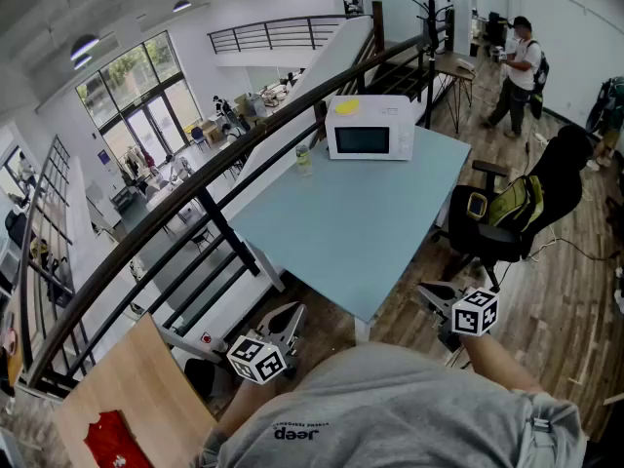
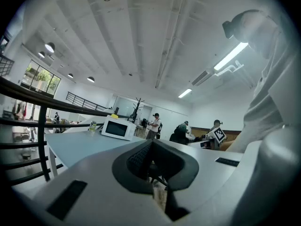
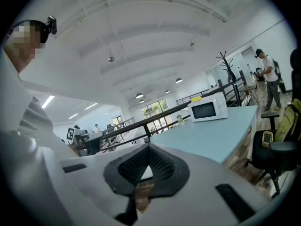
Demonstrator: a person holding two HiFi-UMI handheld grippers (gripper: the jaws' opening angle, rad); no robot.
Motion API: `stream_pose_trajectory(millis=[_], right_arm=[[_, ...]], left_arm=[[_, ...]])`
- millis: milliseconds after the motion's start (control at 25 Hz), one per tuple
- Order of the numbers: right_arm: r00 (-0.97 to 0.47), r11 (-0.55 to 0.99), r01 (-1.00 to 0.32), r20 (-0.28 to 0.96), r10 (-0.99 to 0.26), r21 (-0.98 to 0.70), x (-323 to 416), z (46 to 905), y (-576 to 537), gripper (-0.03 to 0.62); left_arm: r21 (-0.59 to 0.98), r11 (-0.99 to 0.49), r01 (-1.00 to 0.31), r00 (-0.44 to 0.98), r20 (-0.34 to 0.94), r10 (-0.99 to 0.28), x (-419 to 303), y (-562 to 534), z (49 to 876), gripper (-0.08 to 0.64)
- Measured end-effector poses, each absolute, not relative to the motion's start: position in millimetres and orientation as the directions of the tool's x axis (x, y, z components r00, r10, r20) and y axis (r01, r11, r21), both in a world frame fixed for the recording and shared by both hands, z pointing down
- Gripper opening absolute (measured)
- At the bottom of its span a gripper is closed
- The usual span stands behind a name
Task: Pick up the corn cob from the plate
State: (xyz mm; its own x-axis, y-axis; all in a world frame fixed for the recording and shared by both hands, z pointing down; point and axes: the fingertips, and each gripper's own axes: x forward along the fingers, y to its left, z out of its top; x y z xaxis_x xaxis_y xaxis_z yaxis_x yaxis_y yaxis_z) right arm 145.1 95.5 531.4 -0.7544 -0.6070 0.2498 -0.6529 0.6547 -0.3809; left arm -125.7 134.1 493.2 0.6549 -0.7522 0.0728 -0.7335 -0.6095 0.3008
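1. Pickup not yet begun, as I judge it: grey left gripper (image 1: 292, 311) and grey right gripper (image 1: 426, 291) are near the body, jaws closed on nothing.
2. Corn cob and plate show in no view. The small yellow object (image 1: 347, 106) on the far white box-shaped microwave (image 1: 369, 127) is possibly unrelated.
3. Next: find the plate, open the jaws, reach over the pale-blue table (image 1: 361, 227).

Head view looks steeply down; both gripper views look low across the shared table (image 1: 361, 222) and microwave (image 1: 369, 127)

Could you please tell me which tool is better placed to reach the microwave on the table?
Right, marginally: the right tool sits slightly nearer the microwave than the left tool; both are shut and empty.
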Motion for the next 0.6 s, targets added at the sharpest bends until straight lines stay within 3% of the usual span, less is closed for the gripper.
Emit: stream_pose_trajectory(millis=[600], right_arm=[[-0.768, 0.648, -0.633, 0.239, -0.594, -0.424, 158, 540, 94, 0.015]], left_arm=[[0.291, -0.602, -0.743, 0.647, 0.084, -0.758, -112, 139, 492, 0.018]])
